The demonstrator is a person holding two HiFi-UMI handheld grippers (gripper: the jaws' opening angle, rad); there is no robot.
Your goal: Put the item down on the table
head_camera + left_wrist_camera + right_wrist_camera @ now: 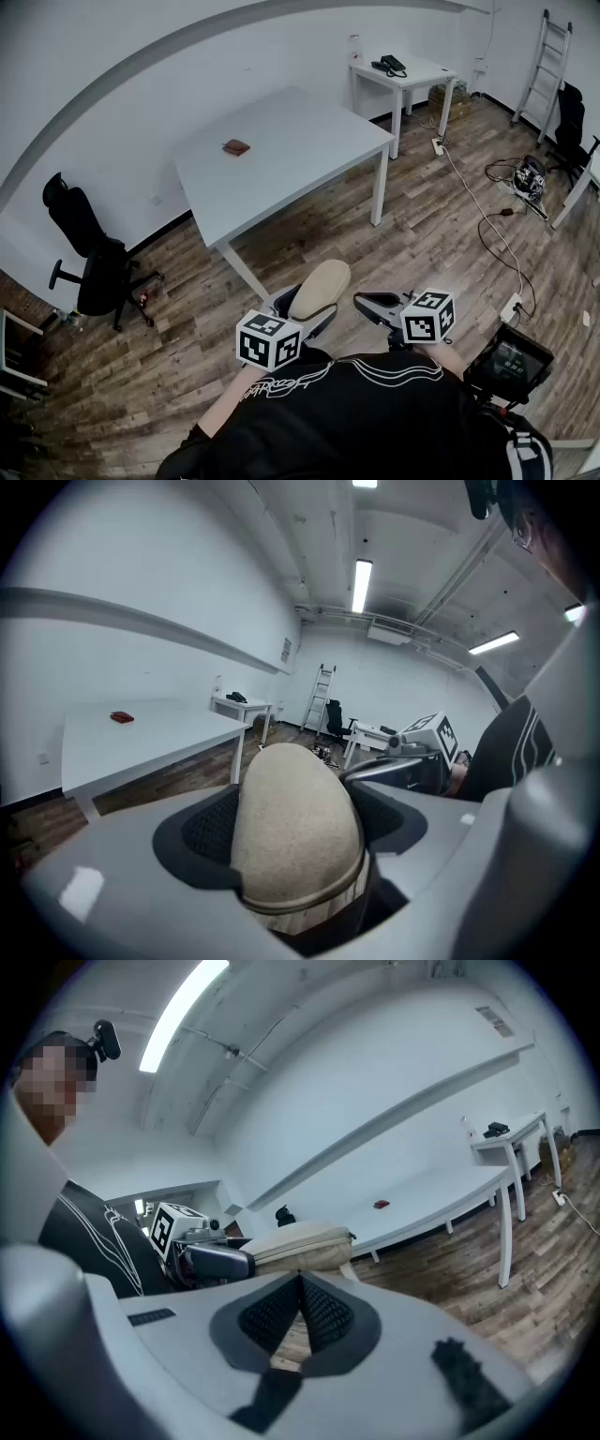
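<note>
Head view: a beige pouch point(319, 287) is clamped in the left gripper point(302, 314), over the floor and short of the table point(281, 159), its long axis pointed toward the table. Left gripper view: its rounded end is seen projecting past the jaws. Right gripper view: the right gripper point(300, 1288) is closed on nothing, with the pouch held level beside it.

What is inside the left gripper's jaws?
A beige pouch, pinched by the left gripper between its black pads. The pads cover the pouch's sides, and its underside faces away.
</note>
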